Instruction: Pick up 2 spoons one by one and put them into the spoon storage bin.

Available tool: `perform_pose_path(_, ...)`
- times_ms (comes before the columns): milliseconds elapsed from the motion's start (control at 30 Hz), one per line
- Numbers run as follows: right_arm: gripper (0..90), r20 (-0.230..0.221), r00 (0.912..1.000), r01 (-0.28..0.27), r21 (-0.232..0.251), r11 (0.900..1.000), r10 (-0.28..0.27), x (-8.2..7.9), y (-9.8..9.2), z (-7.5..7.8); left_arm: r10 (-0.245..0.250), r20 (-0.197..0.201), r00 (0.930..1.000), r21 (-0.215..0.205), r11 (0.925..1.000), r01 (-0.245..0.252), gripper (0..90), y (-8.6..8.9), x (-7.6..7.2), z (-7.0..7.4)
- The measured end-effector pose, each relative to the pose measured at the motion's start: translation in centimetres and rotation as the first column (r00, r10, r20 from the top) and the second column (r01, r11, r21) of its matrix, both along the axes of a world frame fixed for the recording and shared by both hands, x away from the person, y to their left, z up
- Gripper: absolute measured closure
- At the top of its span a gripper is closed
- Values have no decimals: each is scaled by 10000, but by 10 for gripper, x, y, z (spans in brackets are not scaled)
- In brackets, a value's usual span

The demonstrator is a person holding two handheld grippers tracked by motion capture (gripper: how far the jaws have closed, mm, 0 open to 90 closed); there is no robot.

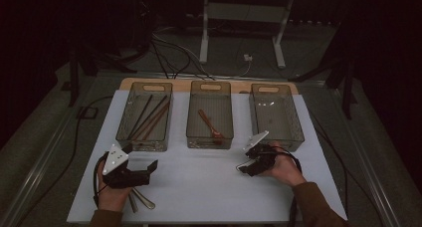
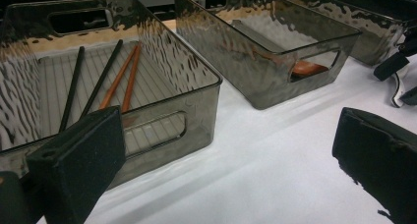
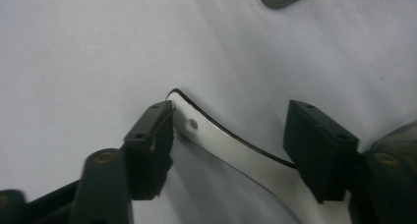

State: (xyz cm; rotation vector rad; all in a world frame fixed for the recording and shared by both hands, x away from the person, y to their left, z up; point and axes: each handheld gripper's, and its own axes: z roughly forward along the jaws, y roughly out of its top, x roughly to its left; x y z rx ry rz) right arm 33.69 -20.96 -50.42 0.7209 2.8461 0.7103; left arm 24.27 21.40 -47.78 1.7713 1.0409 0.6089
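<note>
**White spoon between the right jaws**

The right gripper [image 3: 228, 150] stands about half open over the white tabletop [image 3: 74, 47]. A white, black-edged ceramic spoon [image 3: 231, 153] lies between its jaws, its handle end touching one pad [image 3: 150, 135], the other pad apart. The left gripper [image 2: 221, 165] gapes wide, empty, before the smoky clear plastic bin [image 2: 162, 101] of chopsticks [image 2: 118, 79].

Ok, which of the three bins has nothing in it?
The right-hand bin, nearest the right claw. The left bin holds chopsticks, the middle bin a wooden spoon.
</note>
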Motion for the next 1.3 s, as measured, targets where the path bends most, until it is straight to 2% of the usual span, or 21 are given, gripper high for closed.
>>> perform_pose_path(133,520,-82,10000,-17,154,9999,18,1,1,1,-21,-2,10000,4,10000,21,8,-1,0,0)
perform_pose_path(367,671,-286,9995,116,382,9992,-105,3,4,2,-26,-6,10000,2,10000,26,8,-1,0,0)
perform_pose_path(567,571,-391,9986,359,426,9984,-343,6,0,2,-43,-5,10000,-3,10000,43,8,-1,0,0)
perform_pose_path(633,559,-568,9980,311,537,9981,-281,6,-5,2,-41,-9,10000,16,10000,41,8,-1,0,0)
perform_pose_path(700,525,-554,9980,334,389,9987,-312,6,-8,2,-61,-13,10000,39,10000,61,8,-1,0,0)
perform_pose_path(800,520,-528,9976,461,415,9981,-439,5,-11,2,-85,-7,10000,42,10000,85,8,-2,0,0)
perform_pose_path(933,515,-518,9983,289,251,9993,-275,5,-15,3,-78,-25,10000,49,10000,78,8,-2,0,-1)
perform_pose_path(1167,539,-563,9983,127,237,9996,-113,5,-19,4,-75,-23,10000,45,10000,75,8,-2,0,-1)
perform_pose_path(1300,476,-576,9983,-31,242,9997,45,5,-21,4,-82,-27,10000,50,10000,83,8,-2,0,-1)
